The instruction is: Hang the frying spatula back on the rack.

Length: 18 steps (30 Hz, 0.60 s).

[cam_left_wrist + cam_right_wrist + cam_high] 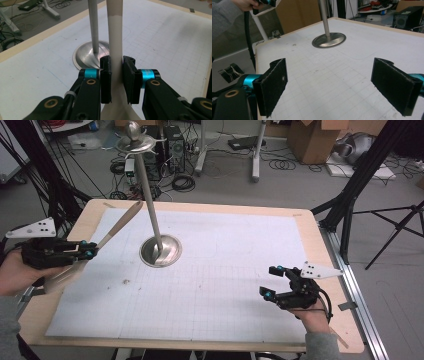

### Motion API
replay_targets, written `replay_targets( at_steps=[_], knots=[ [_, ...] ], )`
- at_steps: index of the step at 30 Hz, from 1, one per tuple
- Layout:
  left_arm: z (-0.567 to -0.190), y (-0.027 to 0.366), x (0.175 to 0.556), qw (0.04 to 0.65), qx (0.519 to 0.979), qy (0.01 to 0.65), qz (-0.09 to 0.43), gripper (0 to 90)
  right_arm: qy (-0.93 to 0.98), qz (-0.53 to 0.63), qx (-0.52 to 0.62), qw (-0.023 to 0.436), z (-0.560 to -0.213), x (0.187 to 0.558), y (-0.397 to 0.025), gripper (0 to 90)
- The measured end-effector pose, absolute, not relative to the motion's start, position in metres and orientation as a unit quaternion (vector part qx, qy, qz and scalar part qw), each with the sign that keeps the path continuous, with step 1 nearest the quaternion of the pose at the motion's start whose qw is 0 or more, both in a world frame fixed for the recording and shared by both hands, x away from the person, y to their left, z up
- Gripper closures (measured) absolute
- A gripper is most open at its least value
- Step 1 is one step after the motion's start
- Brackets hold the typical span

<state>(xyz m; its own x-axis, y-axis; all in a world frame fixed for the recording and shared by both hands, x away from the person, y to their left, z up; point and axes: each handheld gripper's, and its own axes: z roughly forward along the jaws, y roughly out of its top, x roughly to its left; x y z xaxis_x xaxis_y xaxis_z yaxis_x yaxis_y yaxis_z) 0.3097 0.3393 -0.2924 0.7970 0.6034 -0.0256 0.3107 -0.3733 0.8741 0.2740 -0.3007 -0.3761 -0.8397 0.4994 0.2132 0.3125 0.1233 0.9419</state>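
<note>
A long pale beige strip (pixel 120 222), shaped like a shoehorn, slants up and to the right from my left gripper (pixel 89 251), which is shut on it at the table's left side. The left gripper view shows the strip (pixel 115 37) pinched between the black pads of that gripper (pixel 116 75). The strip's upper end lies close to the pole of a metal stand (pixel 161 251); I cannot tell whether they touch. The stand has a round base (pixel 87 53) and a tall pole with a knobbed top (pixel 135 140). My right gripper (pixel 270 281) hovers open and empty at the front right, its jaws (pixel 337 85) wide apart.
A white gridded sheet (pixel 225 285) covers the wooden table (pixel 320 270). Beyond the far edge, the floor holds cables, computer cases and cardboard boxes. Black tripod legs (pixel 350 205) stand off the right edge. The right gripper view shows the stand's base (pixel 329 40) far ahead.
</note>
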Motion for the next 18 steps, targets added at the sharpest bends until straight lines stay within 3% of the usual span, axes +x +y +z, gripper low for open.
replay_targets(
  at_steps=[18],
  knots=[
    [-0.272, 0.356, 0.312, 0.503, 0.801, 0.276, 0.169, 77.2, 0.742, 0.605, 0.276, 0.081, -0.376, 0.274, -0.304, 12.7]
  ],
)
